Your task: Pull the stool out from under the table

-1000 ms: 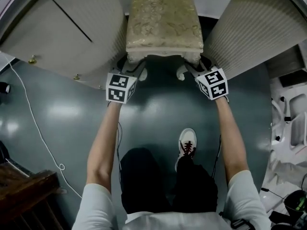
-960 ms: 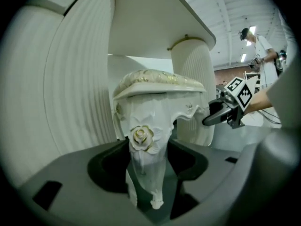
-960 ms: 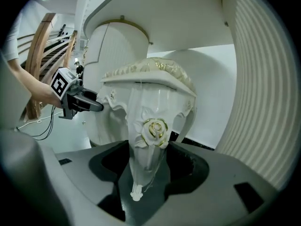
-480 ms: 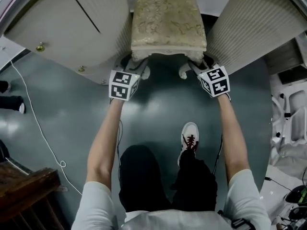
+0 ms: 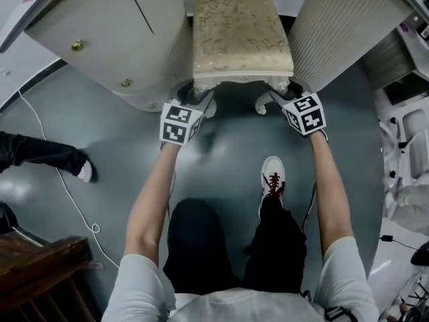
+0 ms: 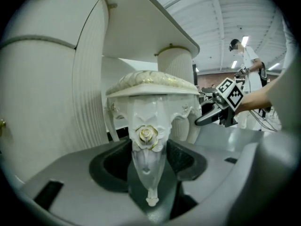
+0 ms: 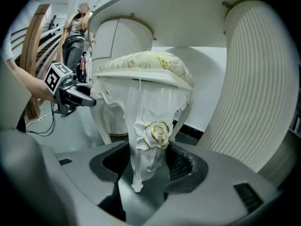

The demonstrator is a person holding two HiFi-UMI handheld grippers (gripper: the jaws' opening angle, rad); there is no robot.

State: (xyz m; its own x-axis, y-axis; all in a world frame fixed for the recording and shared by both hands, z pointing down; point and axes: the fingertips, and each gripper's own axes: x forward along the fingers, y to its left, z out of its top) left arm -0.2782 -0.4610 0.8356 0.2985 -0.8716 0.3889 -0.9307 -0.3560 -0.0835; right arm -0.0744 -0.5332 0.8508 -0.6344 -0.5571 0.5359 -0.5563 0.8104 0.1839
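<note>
The stool (image 5: 241, 35), with a cream patterned cushion and carved white legs, stands between the table's two fluted pedestals. My left gripper (image 5: 203, 103) is shut on the stool's front left leg (image 6: 147, 135). Its jaws have just been closing, and in the left gripper view (image 6: 148, 161) the rose-carved leg sits between them. My right gripper (image 5: 271, 99) is shut on the front right leg (image 7: 153, 138), which the right gripper view (image 7: 150, 166) shows between its pads. Each gripper view also shows the other gripper at the far leg.
The table's left pedestal (image 5: 134, 39) and right pedestal (image 5: 342, 32) flank the stool closely. My shoe (image 5: 271, 176) is on the grey floor behind the grippers. Another person's leg (image 5: 47, 156), a white cable (image 5: 67, 186) and dark wooden furniture (image 5: 40, 274) are at the left.
The stool has slid out from between the pedestals toward me, both grippers moving back with its front legs. Another person's leg has come into view at the left.
</note>
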